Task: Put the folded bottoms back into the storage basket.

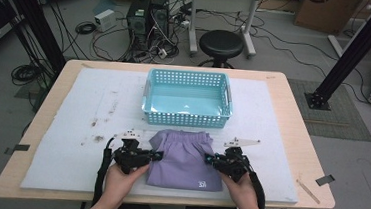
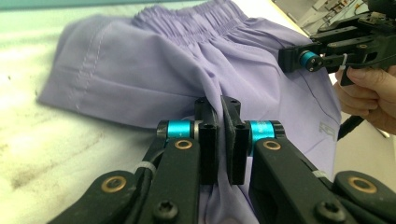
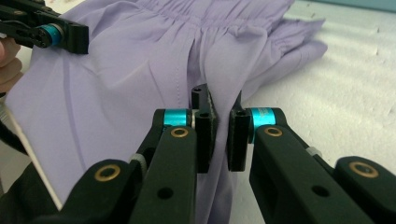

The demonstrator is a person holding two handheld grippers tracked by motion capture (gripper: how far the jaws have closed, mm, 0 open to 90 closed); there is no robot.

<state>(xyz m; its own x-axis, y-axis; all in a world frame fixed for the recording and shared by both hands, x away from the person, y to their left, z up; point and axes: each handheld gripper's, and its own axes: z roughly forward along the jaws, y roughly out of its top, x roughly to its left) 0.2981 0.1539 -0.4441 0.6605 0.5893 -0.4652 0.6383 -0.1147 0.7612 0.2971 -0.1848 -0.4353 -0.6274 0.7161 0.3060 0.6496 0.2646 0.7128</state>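
A pair of lilac shorts [image 1: 184, 157] with a gathered waistband lies folded on the white mat, just in front of the basket. My left gripper [image 1: 155, 156] is at the shorts' left edge, and in the left gripper view [image 2: 220, 121] its jaws pinch a fold of the lilac cloth [image 2: 154, 70]. At the right edge my right gripper [image 1: 210, 159] does the same; in the right gripper view [image 3: 219, 126] a ridge of cloth [image 3: 140, 70] is squeezed between the pads. The other gripper [image 2: 303, 59] shows far off in each gripper view.
A light blue perforated basket [image 1: 186, 115] stands behind the shorts, mid-table. The white mat [image 1: 71, 125] has dark smudges on its left part. Behind the table are a black stool [image 1: 221, 44], computer towers and cables on the floor.
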